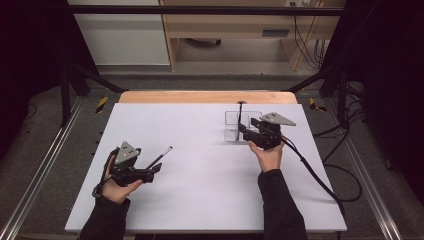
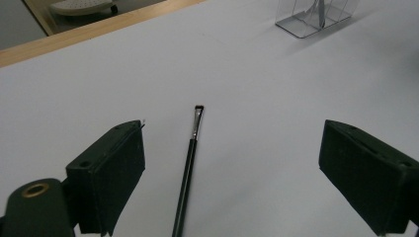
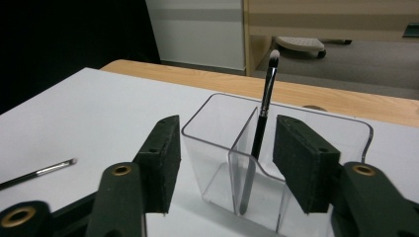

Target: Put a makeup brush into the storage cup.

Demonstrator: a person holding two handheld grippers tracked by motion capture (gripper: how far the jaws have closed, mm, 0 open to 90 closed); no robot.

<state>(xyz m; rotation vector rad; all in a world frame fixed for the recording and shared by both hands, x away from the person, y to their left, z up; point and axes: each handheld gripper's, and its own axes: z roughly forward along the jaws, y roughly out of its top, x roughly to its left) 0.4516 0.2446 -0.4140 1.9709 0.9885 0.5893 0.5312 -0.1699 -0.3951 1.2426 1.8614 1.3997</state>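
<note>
Left gripper view shows the left gripper [image 2: 232,173] wide open around the flat makeup brush [image 2: 189,165], so lower straight and pinch its thin handle gently in the middle.

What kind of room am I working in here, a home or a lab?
Most likely a lab or recording workspace, not a home: the white table sits inside a dark metal frame, loose cables trail over the grey floor, and a plain wooden bench stands behind.
</note>
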